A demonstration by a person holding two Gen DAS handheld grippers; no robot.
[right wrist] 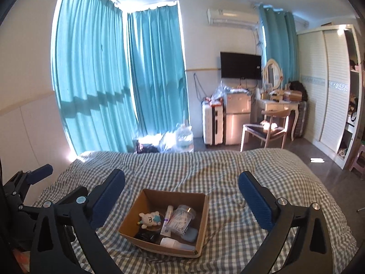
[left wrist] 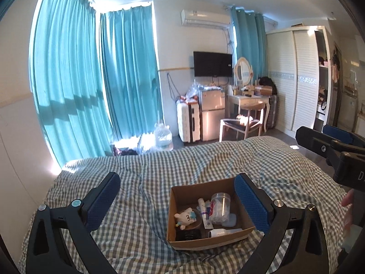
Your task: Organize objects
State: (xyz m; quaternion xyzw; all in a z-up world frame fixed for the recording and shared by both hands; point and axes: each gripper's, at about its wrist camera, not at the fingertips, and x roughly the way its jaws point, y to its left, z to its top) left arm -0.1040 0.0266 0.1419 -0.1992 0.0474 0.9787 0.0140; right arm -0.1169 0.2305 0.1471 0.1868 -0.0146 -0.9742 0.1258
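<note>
Cardboard box (left wrist: 182, 193) sits on the checked bed (left wrist: 159, 166), open at the top and near the front edge. Inside lie a plush toy (left wrist: 186, 217), an upright tube (left wrist: 203, 211), a clear jar (left wrist: 220, 206) of cotton swabs, a white bottle (left wrist: 224, 231) along the front wall and a dark item (left wrist: 188, 235) in the front corner. Left gripper (left wrist: 176, 202) is spread wide with nothing between its blue pads; the box appears between them, farther off. Right gripper (right wrist: 181, 202) is likewise spread wide and empty, clear of the box. Beyond the bed hang teal curtains (left wrist: 75, 86).
</note>
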